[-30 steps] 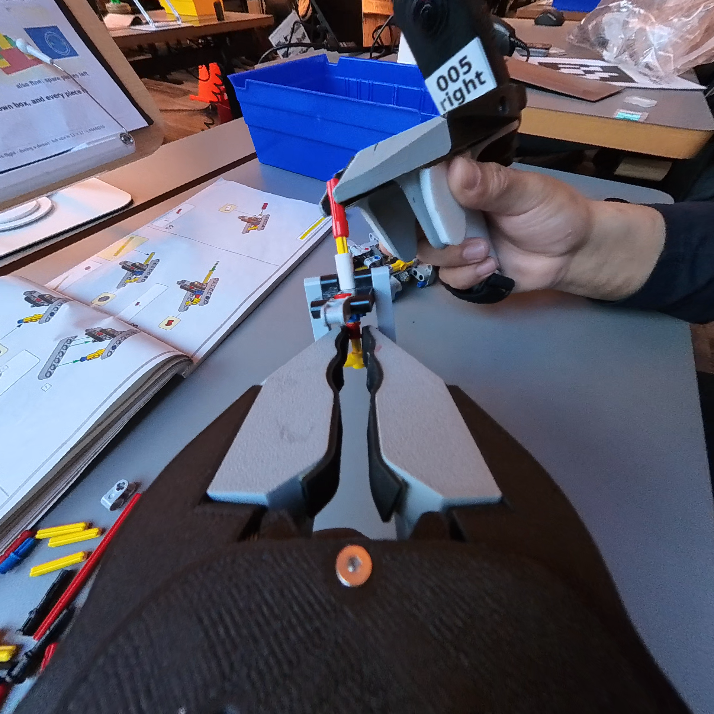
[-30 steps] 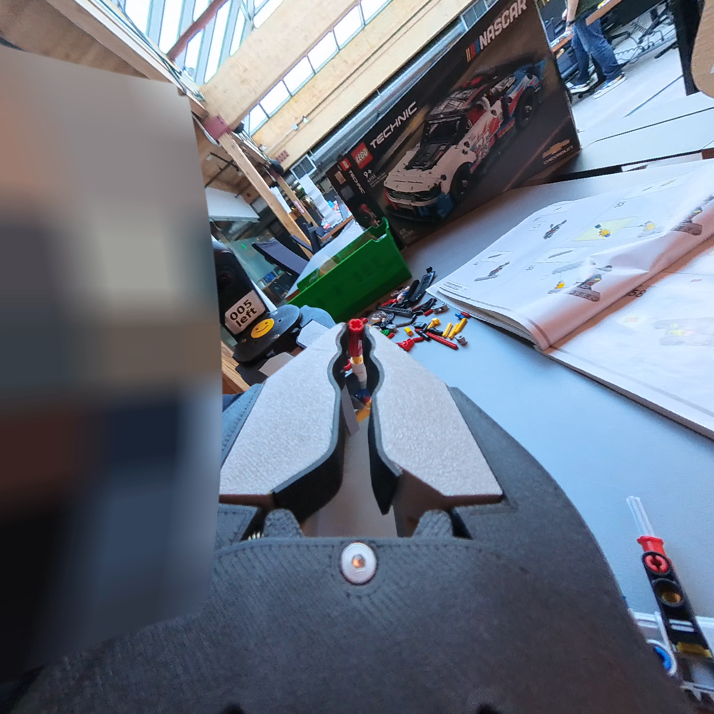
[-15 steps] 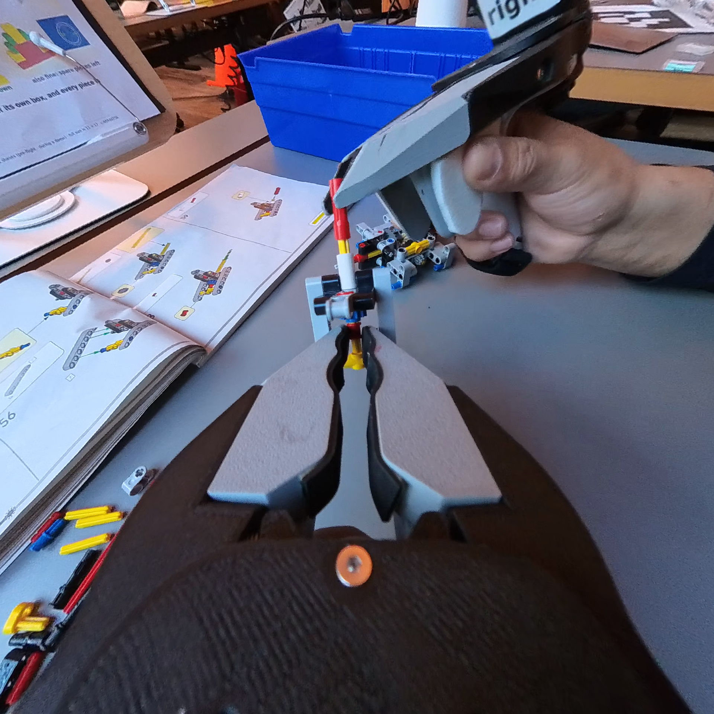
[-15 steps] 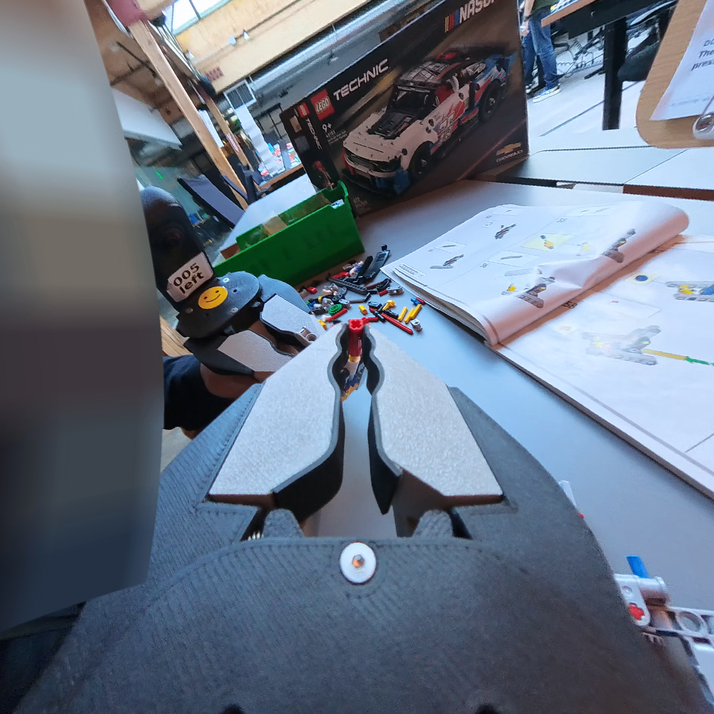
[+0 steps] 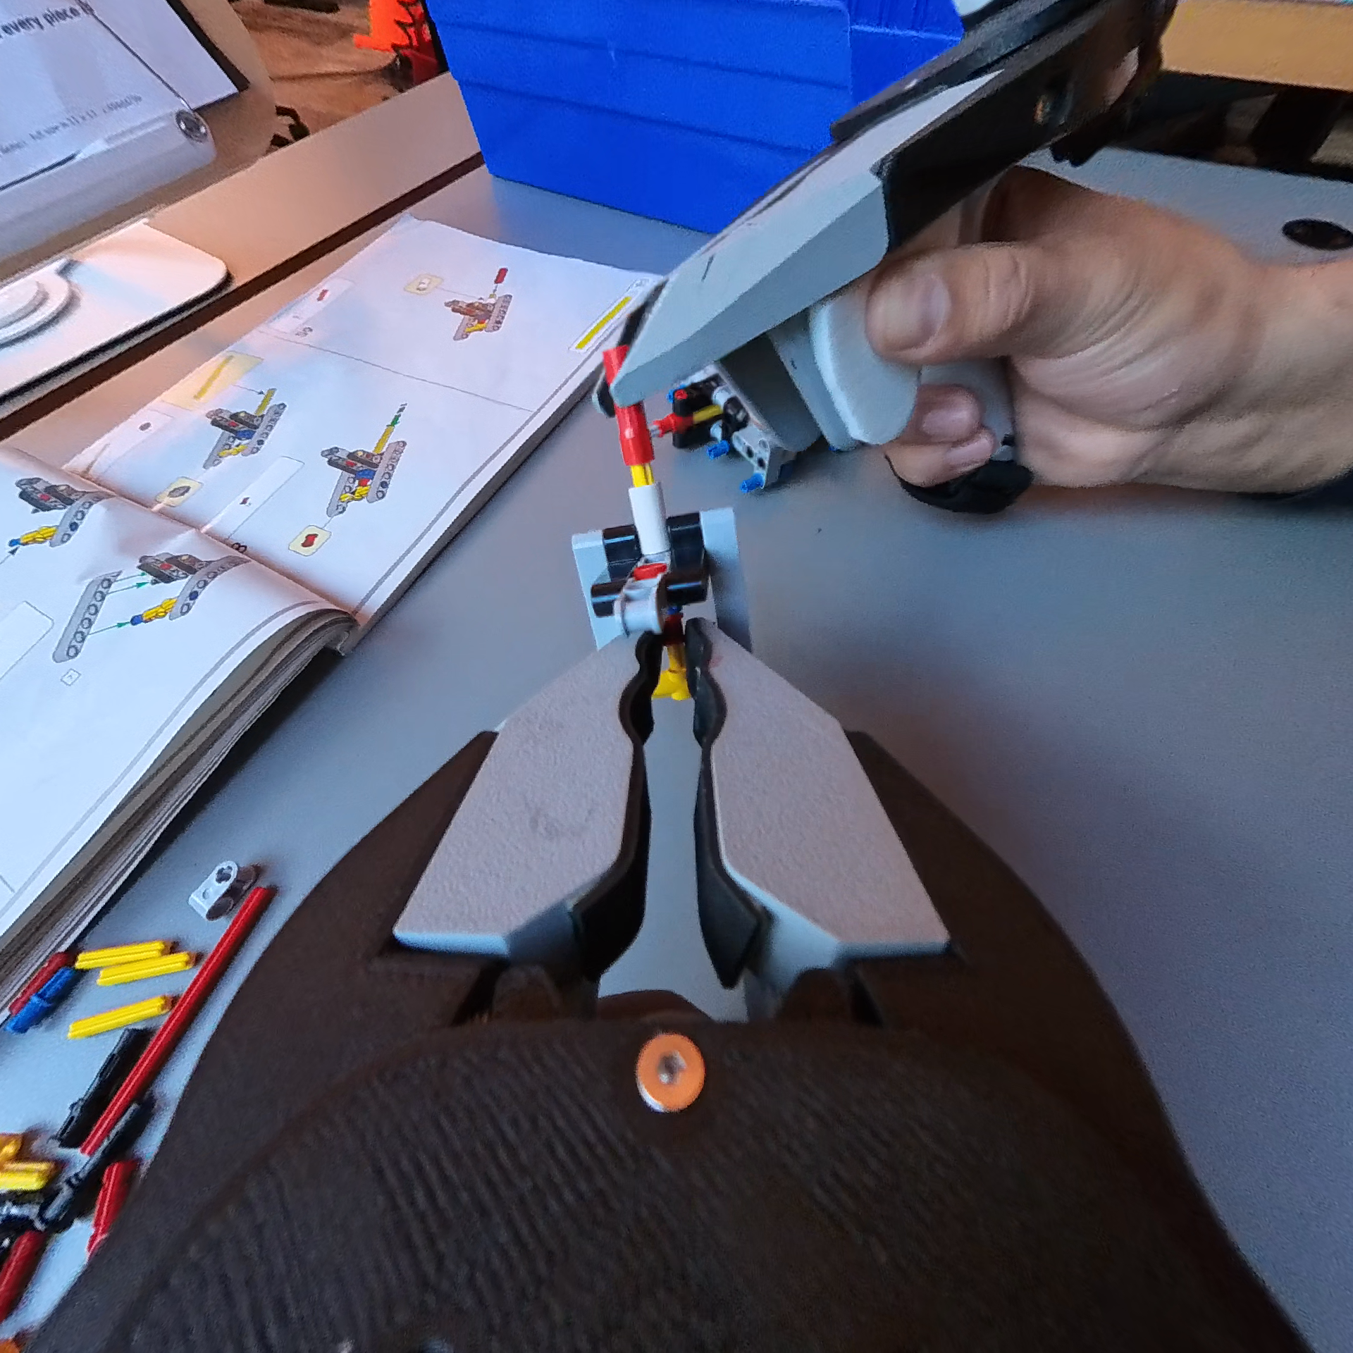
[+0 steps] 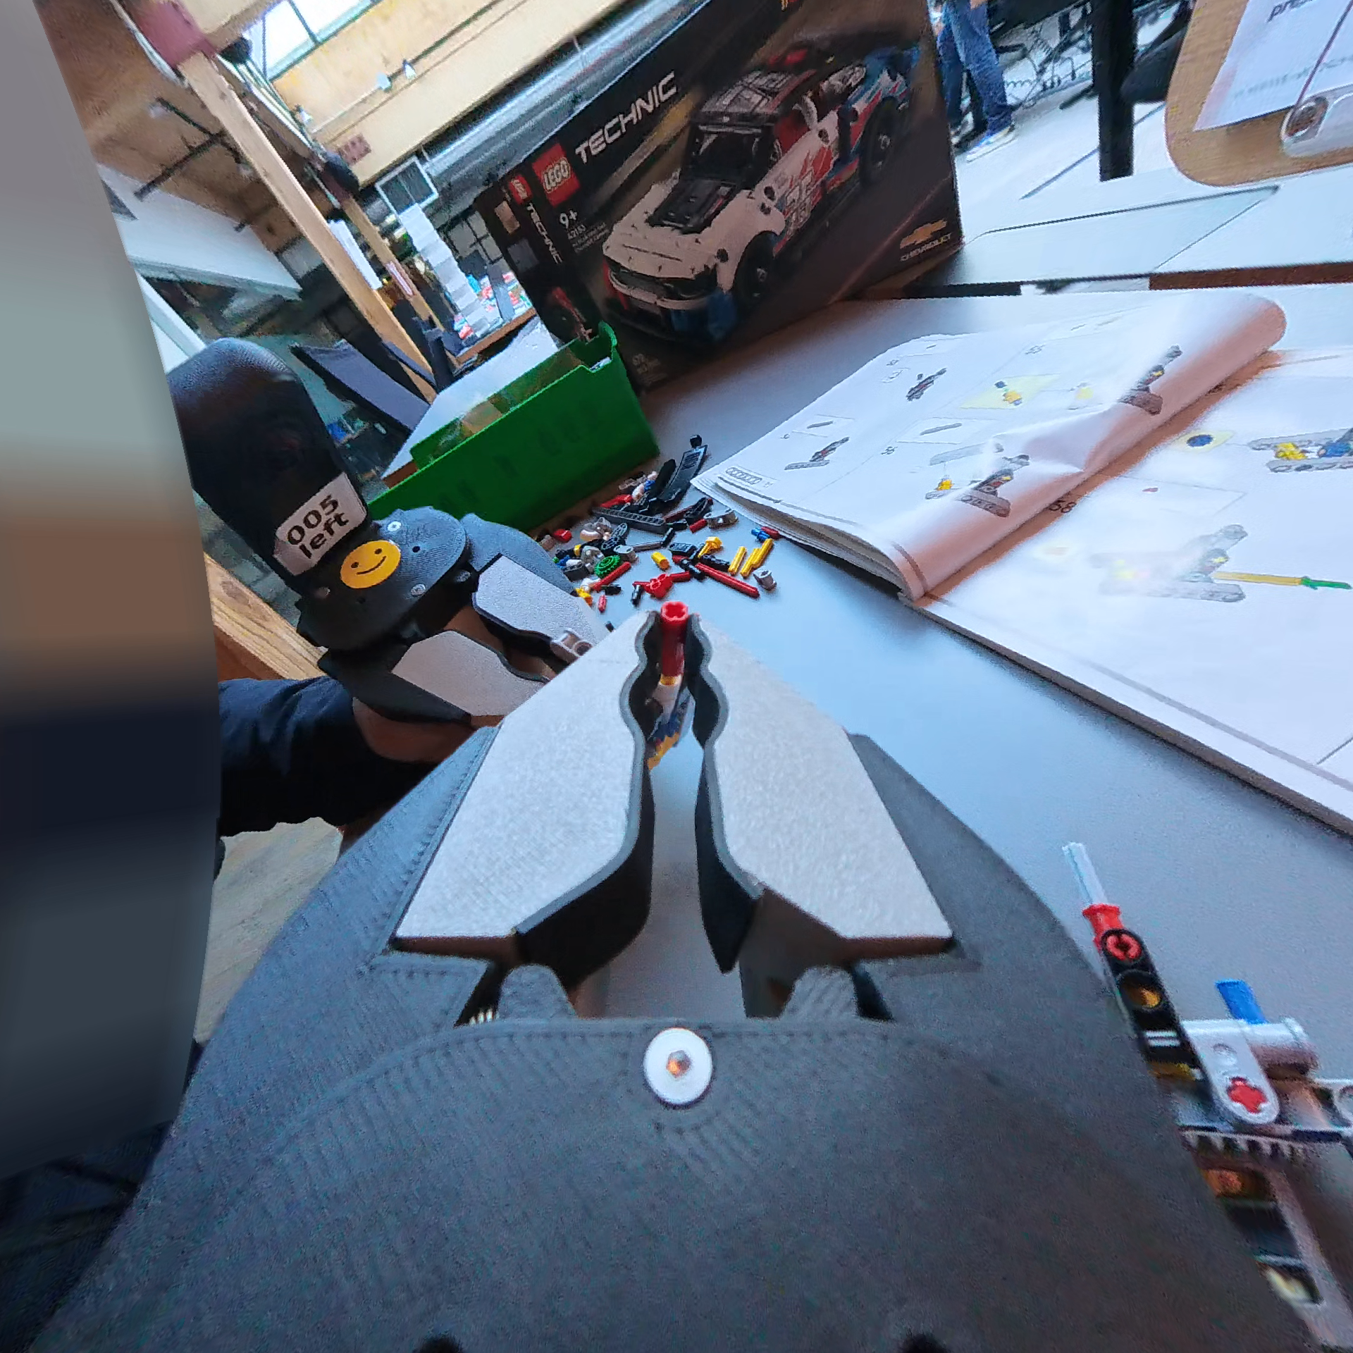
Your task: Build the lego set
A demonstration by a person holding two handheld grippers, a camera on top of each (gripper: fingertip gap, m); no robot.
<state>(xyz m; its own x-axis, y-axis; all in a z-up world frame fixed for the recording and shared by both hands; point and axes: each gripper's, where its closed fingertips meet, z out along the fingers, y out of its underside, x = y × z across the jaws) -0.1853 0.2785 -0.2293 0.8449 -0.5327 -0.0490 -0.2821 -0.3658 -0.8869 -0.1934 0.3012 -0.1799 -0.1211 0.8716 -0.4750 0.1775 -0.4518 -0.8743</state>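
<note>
Assembly [image 5: 644, 578] of grey, black and white bricks sits mid-frame in the left wrist view, threaded on a yellow axle. Left gripper [image 5: 672, 644] clamps the axle's lower yellow end; right gripper [image 6: 672, 633] pinches its red top sleeve [image 6: 672, 615], seemingly tight. Open instruction booklet [image 5: 220, 512] lies at left, blue bin [image 5: 659, 110] along the top.

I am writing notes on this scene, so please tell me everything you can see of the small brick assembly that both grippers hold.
The small brick assembly is plastic: a light grey frame with black blocks and a grey connector, crossed by a thin axle bearing white, yellow and red sleeves. It hangs above the grey table, its axle slightly tilted. The left gripper pinches its lower yellow and red end; the right gripper is closed on the red top end.
</note>
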